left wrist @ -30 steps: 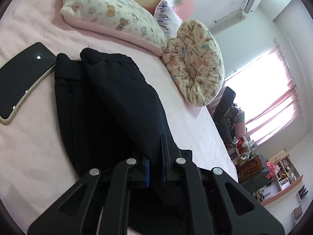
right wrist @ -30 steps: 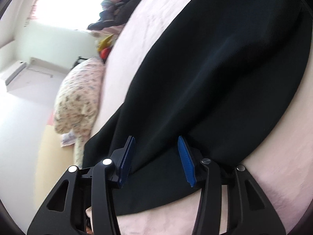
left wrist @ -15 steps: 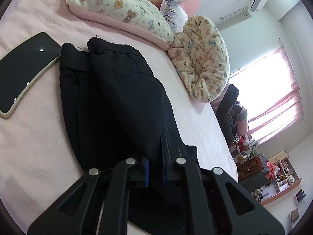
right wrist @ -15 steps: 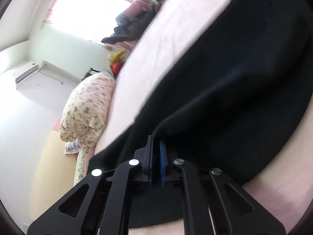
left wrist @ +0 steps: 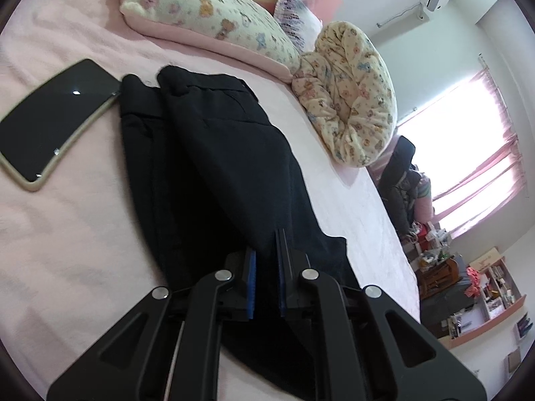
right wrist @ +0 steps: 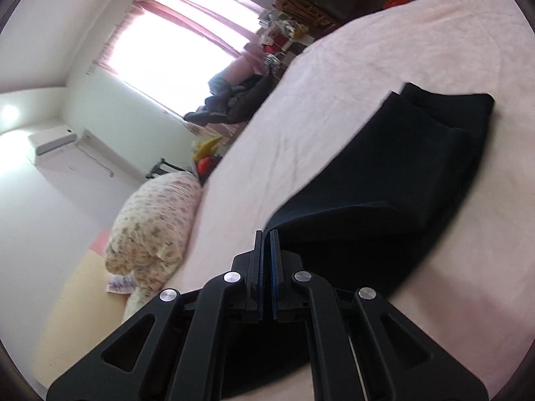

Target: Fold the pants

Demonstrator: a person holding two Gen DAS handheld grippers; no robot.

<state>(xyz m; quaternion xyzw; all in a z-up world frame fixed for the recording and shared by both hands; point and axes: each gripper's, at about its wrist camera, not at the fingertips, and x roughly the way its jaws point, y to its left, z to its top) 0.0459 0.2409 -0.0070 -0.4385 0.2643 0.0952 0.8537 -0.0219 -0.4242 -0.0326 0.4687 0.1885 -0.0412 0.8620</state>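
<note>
Black pants point(left wrist: 214, 167) lie lengthwise on the pink bed, legs folded together, waistband at the far end near the pillows. My left gripper point(left wrist: 265, 260) is shut on a fold of the pants fabric near the middle. In the right wrist view the pants point(right wrist: 401, 173) stretch away to the leg ends at the upper right. My right gripper point(right wrist: 266, 250) is shut on the near edge of the black fabric and holds it lifted off the bed.
A black phone point(left wrist: 53, 123) in a pale case lies left of the waistband. A printed pillow point(left wrist: 207, 16) and a round printed cushion point(left wrist: 351, 93) sit at the bed head. The pink bedsheet point(right wrist: 384, 50) extends to the far edge, with cluttered shelves beyond.
My right gripper has closed on the pants edge and lifted it, swinging so the leg ends come into view. My left gripper has stayed shut on the fabric, pulling back slightly.
</note>
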